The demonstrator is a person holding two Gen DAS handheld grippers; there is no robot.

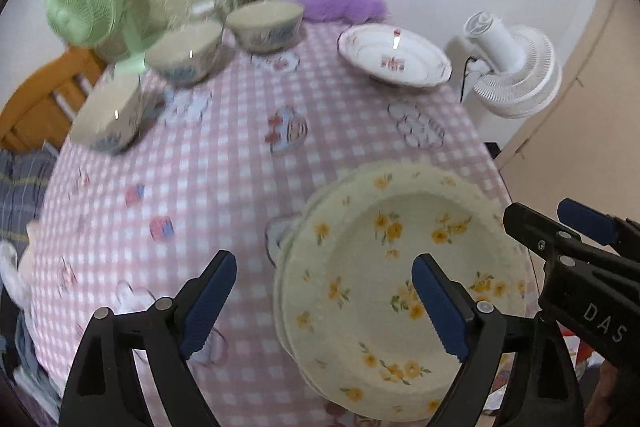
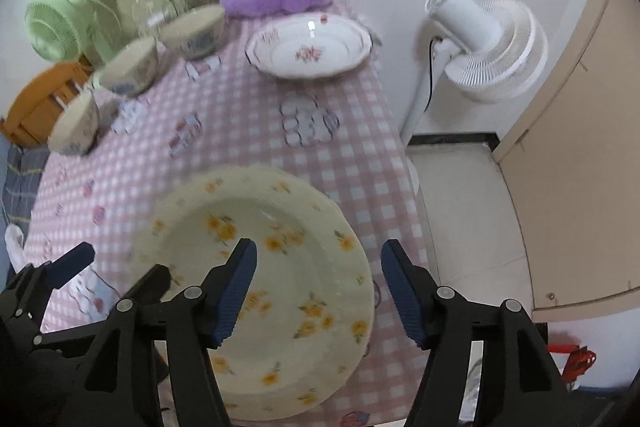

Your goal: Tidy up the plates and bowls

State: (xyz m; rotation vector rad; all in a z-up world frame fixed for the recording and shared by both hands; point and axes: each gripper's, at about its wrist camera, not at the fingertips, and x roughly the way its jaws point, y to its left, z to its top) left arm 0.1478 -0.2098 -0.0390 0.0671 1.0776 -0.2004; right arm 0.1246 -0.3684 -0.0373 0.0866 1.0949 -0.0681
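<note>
Pink-and-white checked cloth covers the tabletop, with a white wall behind it. Both pairs of tongs hang over the near edge, angled down. The left tongs are spread wide with nothing between the pads, one blue pad over the cloth and the other over the pale yellow plate stack with orange flowers. The right tongs are also spread, straddling the stack's right rim without pinching it. Directly below and just ahead of both tongs, the stack appears to be at least two plates, their edges slightly offset on the left side, the top one glossy and shallow with a scalloped rim. Far ahead of the right tongs sits the white floral plate with a dark scalloped rim; far ahead and to the left of the left tongs stand three cream ceramic bowls with blue patterns, apart from one another. The yellow stack looks settled, so the sensible next step is probably lifting clear without nudging it, then fetching the white plate: approach low, pinch the rim squarely, keep it level, and set it down gently, as glazed plates slide easily.
</note>
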